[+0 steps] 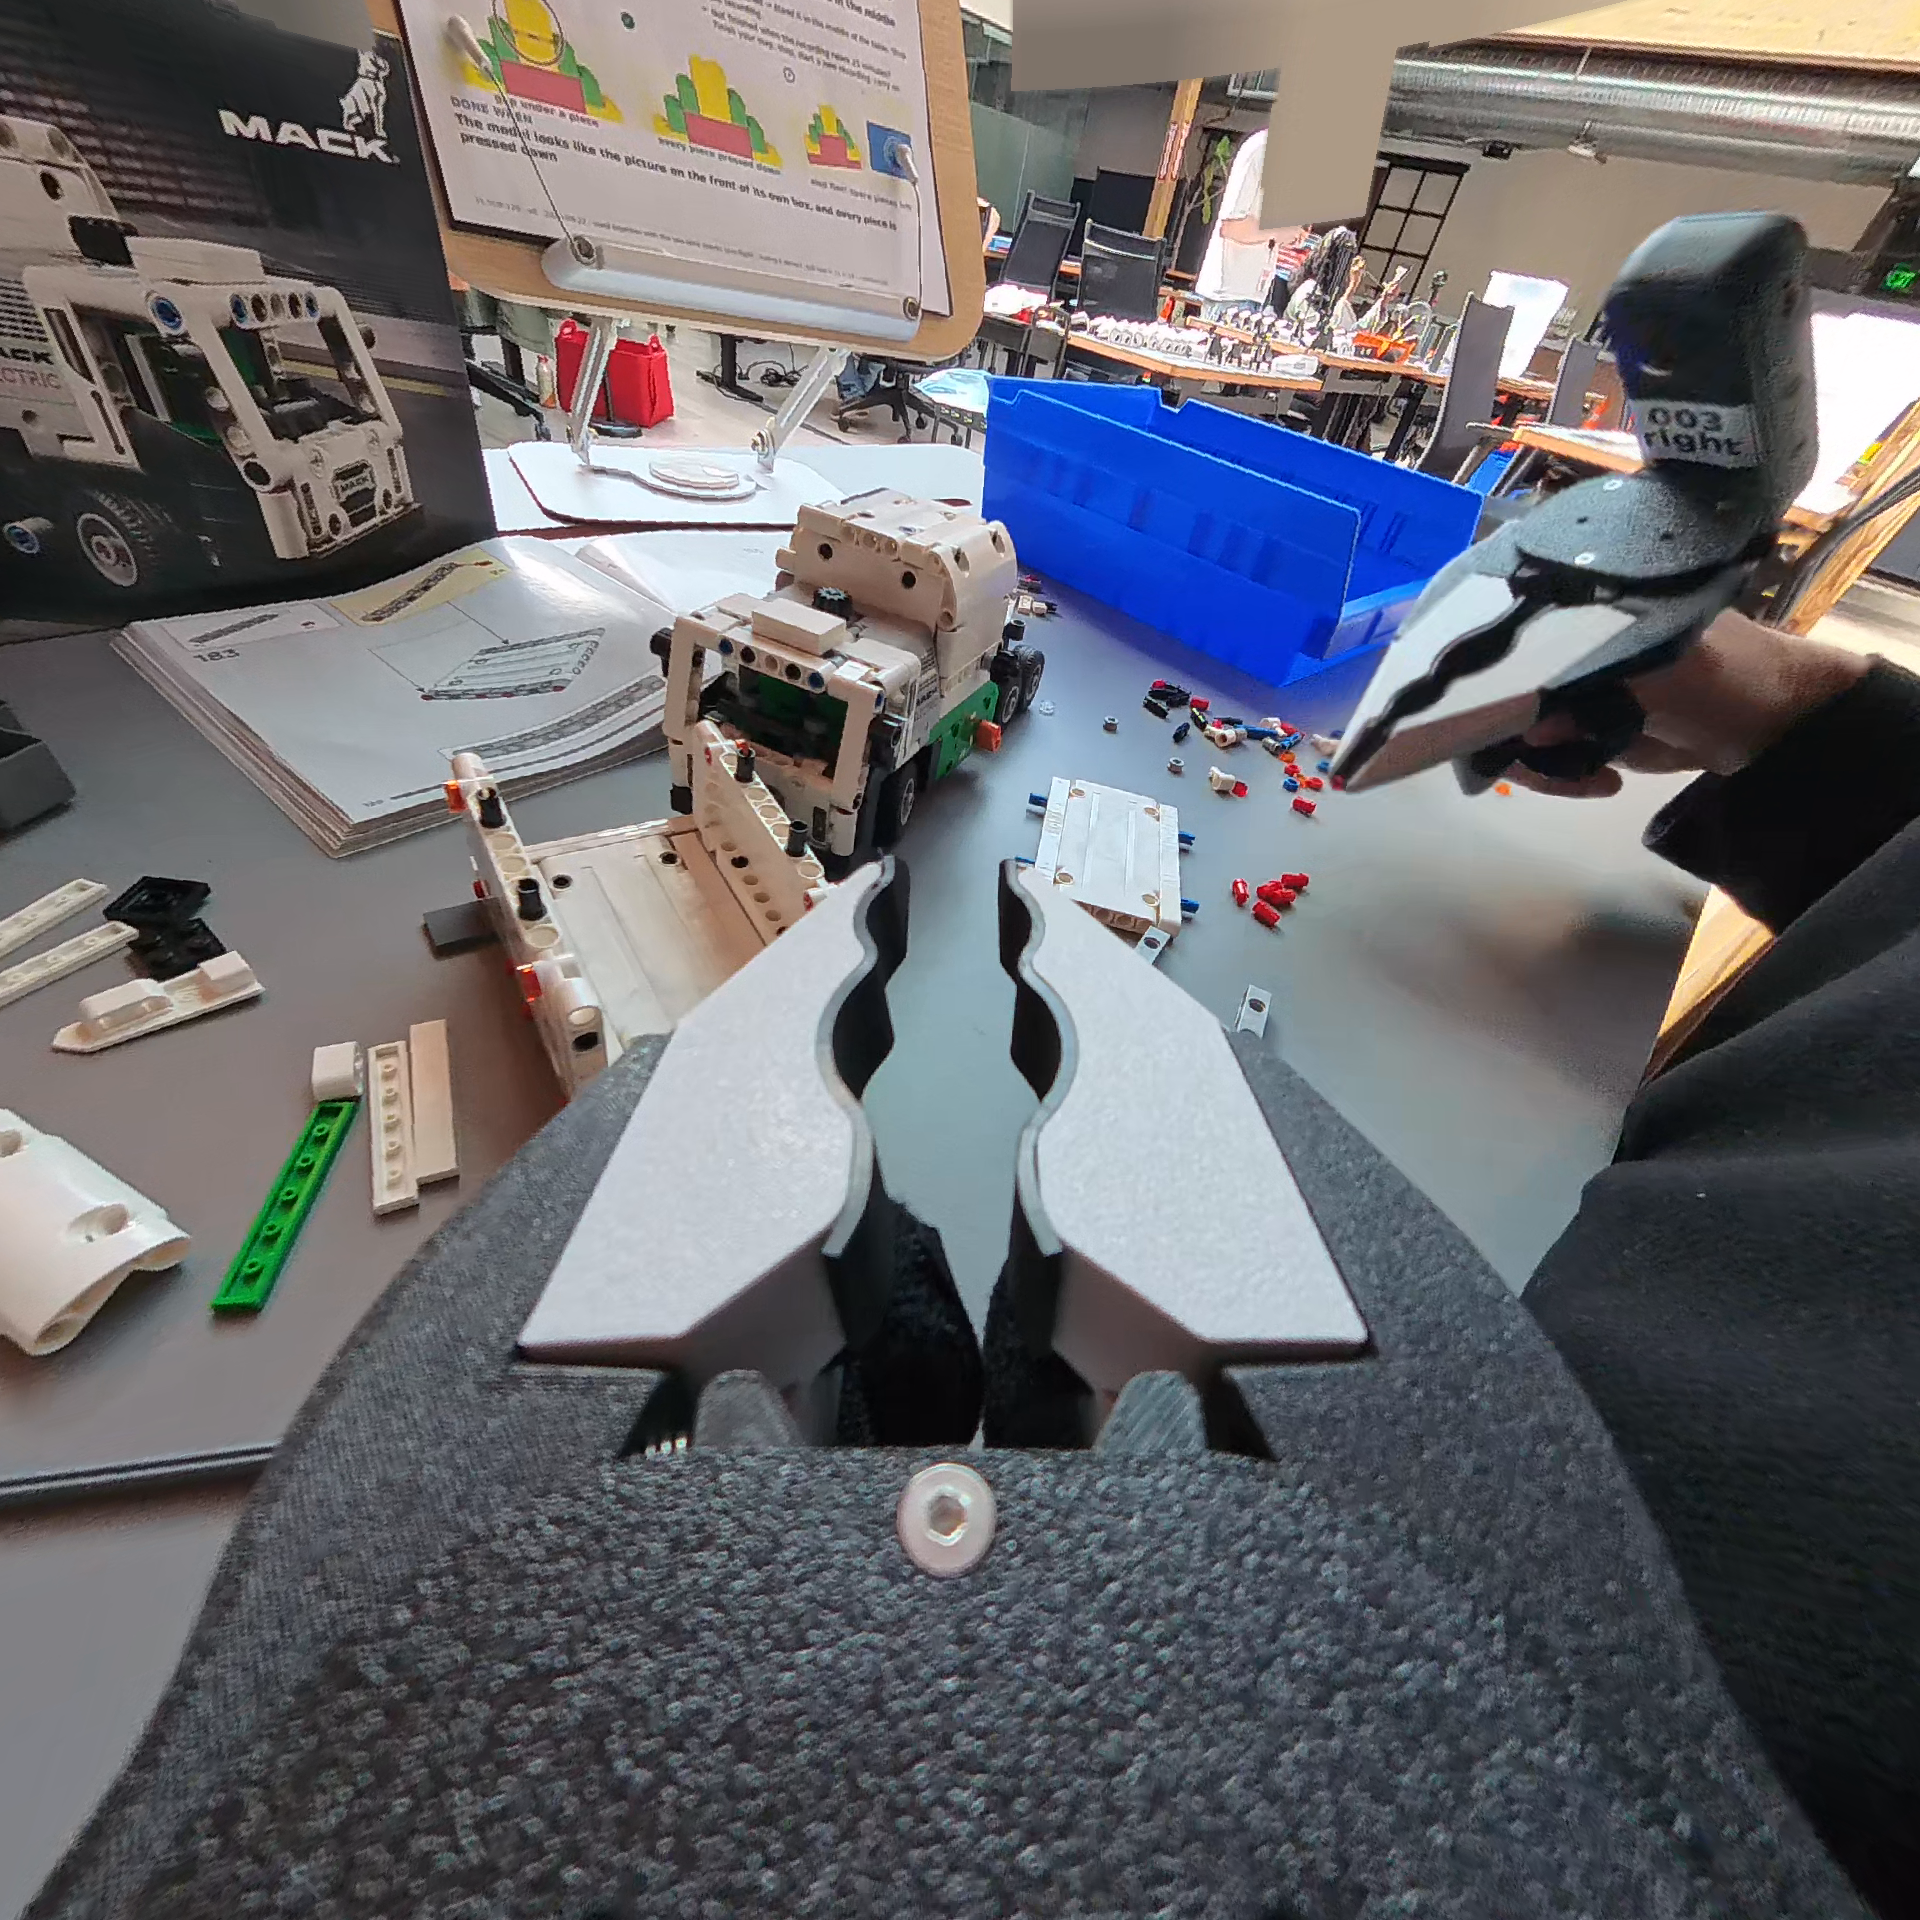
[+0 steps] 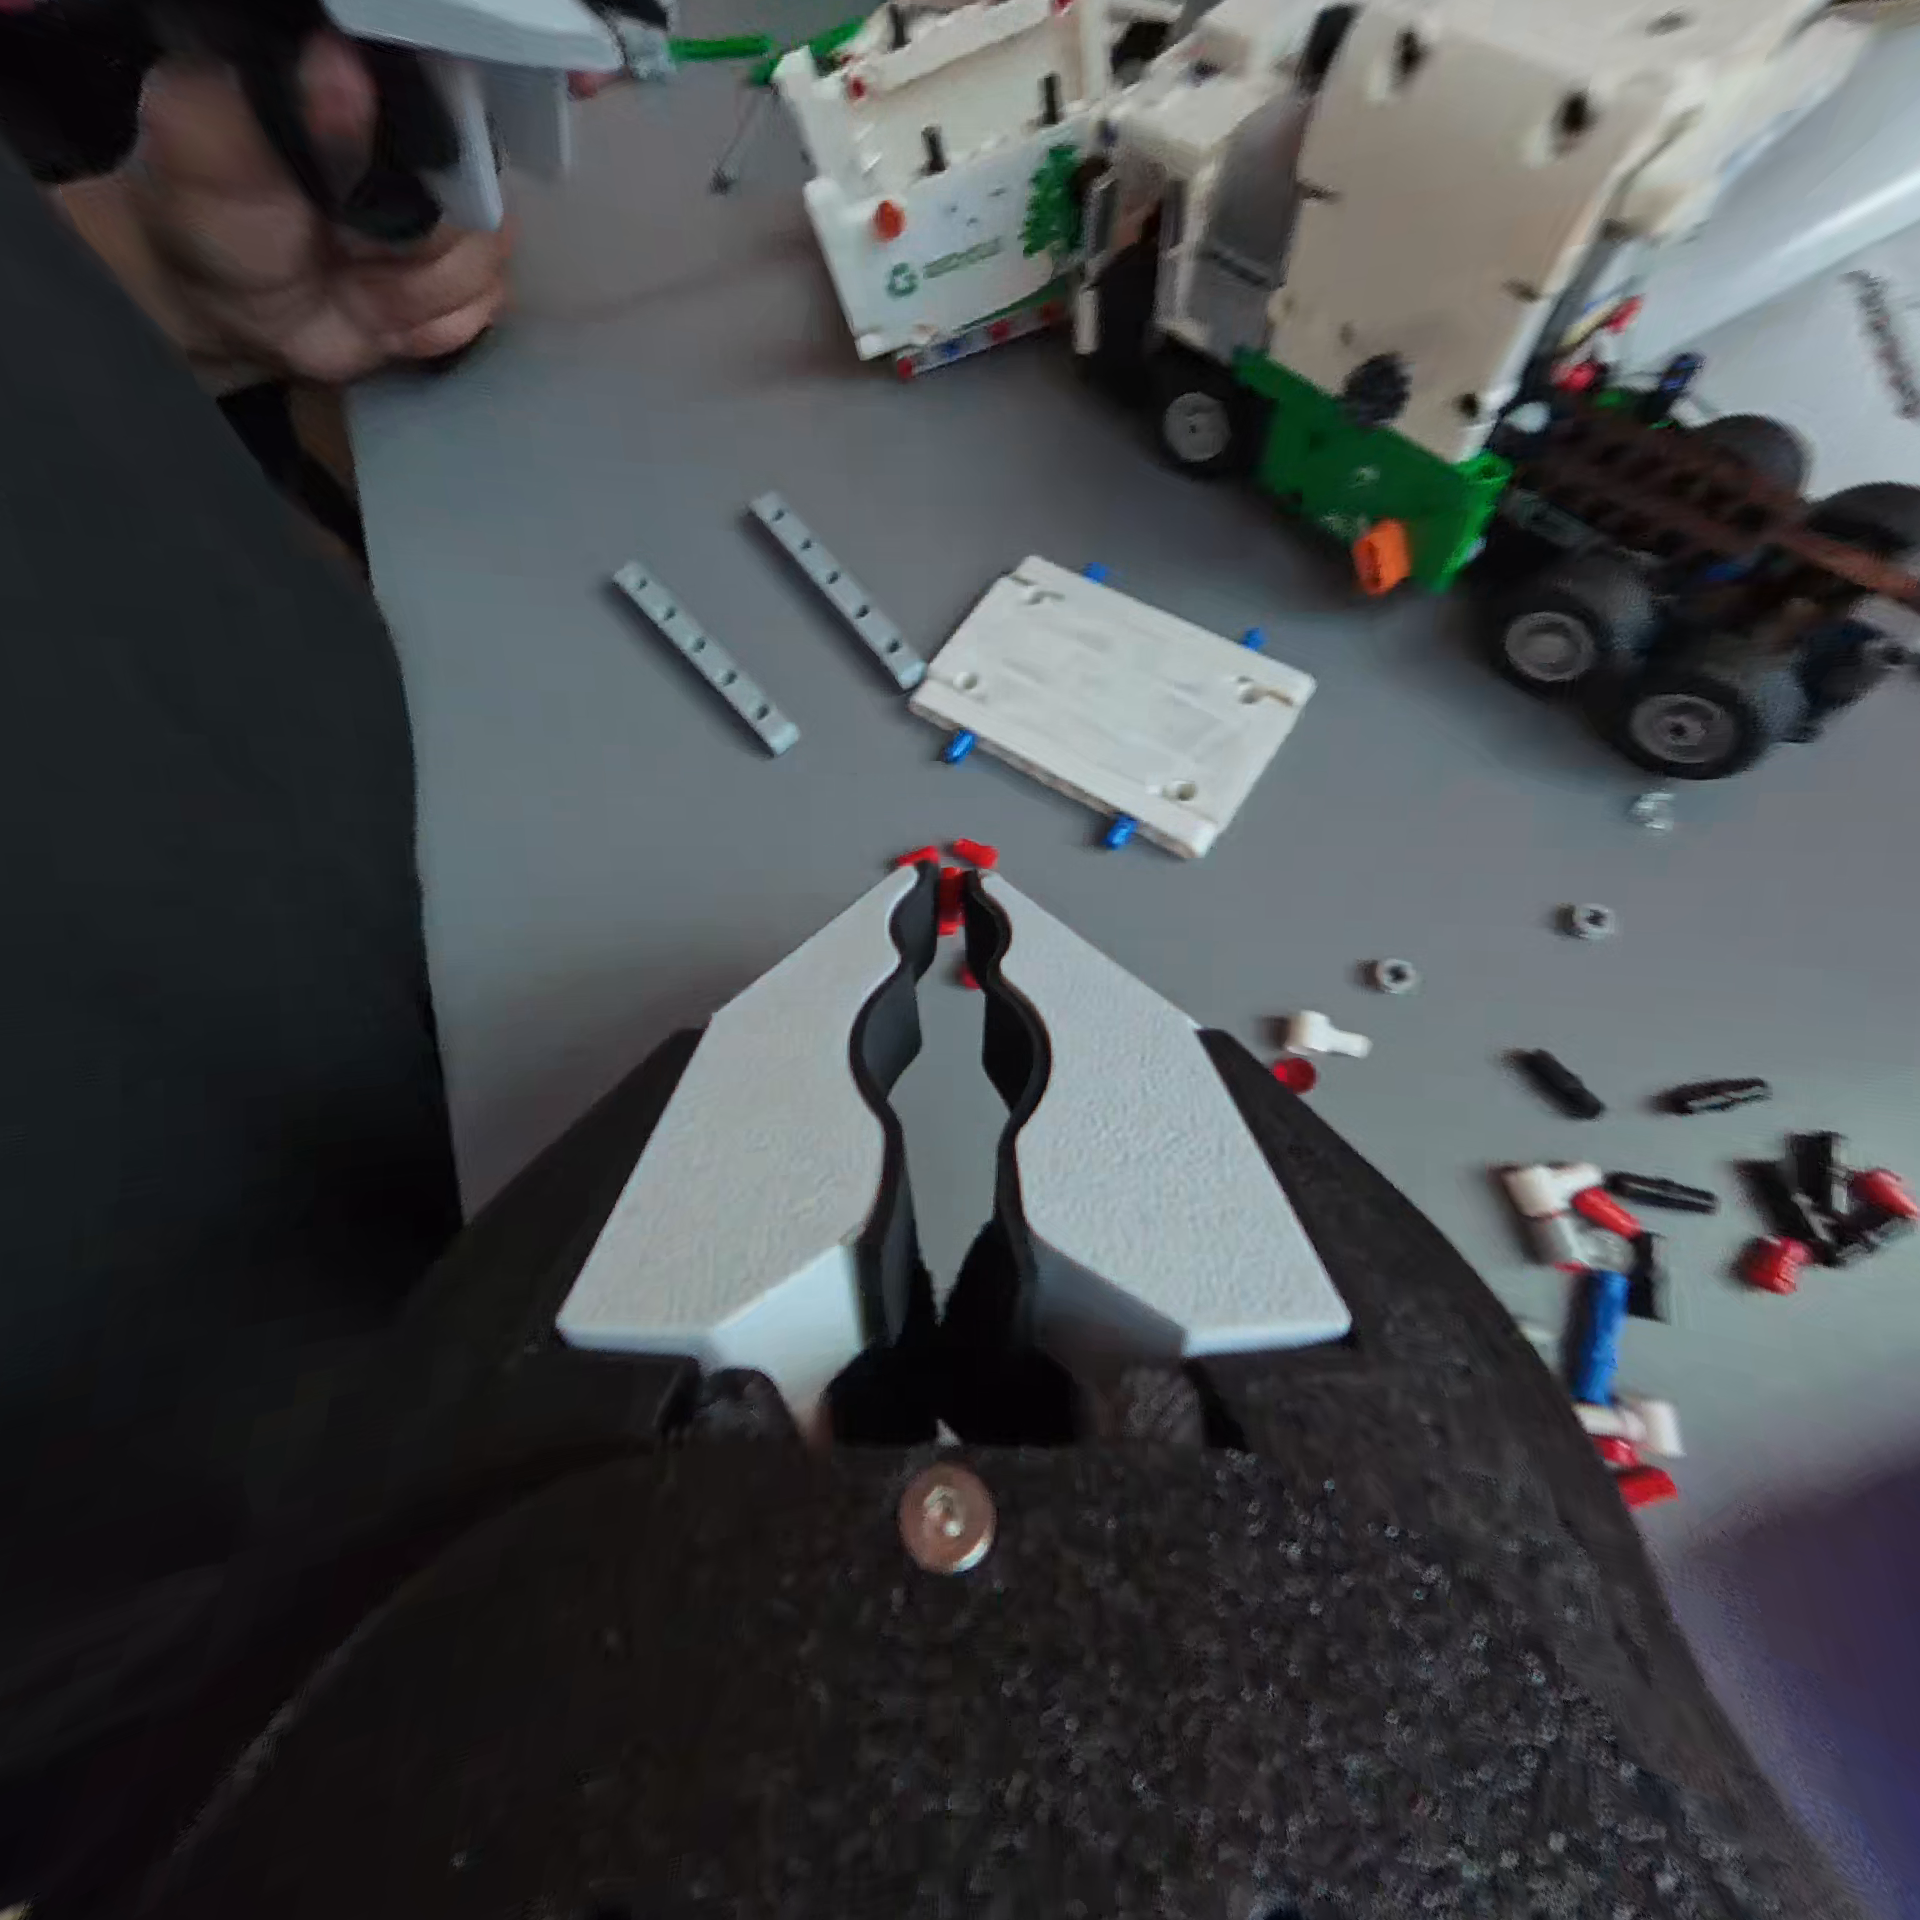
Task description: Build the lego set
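Grey and matte, the worktop (image 1: 1351, 1039) sits in a busy workshop with other desks far behind. On it stands the part-built white and green truck (image 1: 862, 665), at about eleven o'clock from the left gripper (image 1: 948, 878), whose jaws stand spread with nothing between them. Touching the truck's front lies the white box section (image 1: 623, 914), open side up. At one o'clock from that gripper rests the white panel (image 1: 1112, 857) with blue pins along its edges, and beyond it a scatter of small red pins (image 1: 1273, 894) and mixed connectors. The open instruction booklet (image 1: 395, 686) lies at ten o'clock, the blue bin (image 1: 1226, 530) at one o'clock, farther back.

In the right wrist view the right gripper (image 2: 943, 883) is nearly pressed together, pinching a red pin (image 2: 948, 912) at its very tips; two more red pins lie just beyond at twelve o'clock. The panel (image 2: 1112, 707) is near, at one o'clock.

The step in hand looks like carrying this pin to a hole. The grip is shallow, so the pin could twist or pop out. It would help to keep the squeeze steady, line the pin's axis with the hole before pushing, and have the left gripper brace the receiving part so it does not slide.
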`<state>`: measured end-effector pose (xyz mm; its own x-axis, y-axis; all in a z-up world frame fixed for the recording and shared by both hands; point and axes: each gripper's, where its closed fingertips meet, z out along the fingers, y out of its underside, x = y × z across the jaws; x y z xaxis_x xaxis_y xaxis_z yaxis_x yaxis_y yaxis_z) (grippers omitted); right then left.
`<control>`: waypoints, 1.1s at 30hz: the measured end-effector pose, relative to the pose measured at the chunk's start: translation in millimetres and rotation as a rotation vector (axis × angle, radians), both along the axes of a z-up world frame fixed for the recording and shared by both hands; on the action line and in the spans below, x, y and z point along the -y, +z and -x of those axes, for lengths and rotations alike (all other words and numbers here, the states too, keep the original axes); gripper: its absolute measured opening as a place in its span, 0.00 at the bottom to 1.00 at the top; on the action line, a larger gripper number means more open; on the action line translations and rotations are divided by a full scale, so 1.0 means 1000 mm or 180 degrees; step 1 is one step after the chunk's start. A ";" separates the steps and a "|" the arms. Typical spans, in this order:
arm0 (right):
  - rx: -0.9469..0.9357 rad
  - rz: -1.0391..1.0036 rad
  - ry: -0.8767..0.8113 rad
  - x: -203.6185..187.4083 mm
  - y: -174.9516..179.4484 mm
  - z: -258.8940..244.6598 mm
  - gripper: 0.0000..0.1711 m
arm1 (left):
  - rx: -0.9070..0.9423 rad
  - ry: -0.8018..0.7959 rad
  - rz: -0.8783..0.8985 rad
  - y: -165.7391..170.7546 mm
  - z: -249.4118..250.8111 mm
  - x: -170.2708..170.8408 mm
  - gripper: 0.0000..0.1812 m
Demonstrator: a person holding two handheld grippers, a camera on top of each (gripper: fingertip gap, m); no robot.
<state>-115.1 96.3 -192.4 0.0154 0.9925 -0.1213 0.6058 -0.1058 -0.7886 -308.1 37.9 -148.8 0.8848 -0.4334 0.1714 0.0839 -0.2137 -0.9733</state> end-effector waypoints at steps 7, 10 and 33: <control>0.0435 -0.0136 0.0091 0.020 -0.035 0.003 0.02 | -0.0014 -0.0002 -0.0038 0.001 -0.001 0.001 0.08; 0.0616 -0.0349 0.0035 0.017 -0.043 0.000 0.02 | -0.0013 -0.0008 -0.0046 0.002 -0.001 0.001 0.08; 0.0423 -0.0376 -0.2506 -0.150 -0.031 -0.074 0.08 | 0.0030 0.0010 -0.0042 0.002 0.001 0.001 0.08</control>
<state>-41.5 246.0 -223.3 0.7224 0.6906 0.0357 0.4776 -0.4610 -0.7479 -309.3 36.8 -146.5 0.8845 -0.4329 0.1739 0.0936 -0.2005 -0.9752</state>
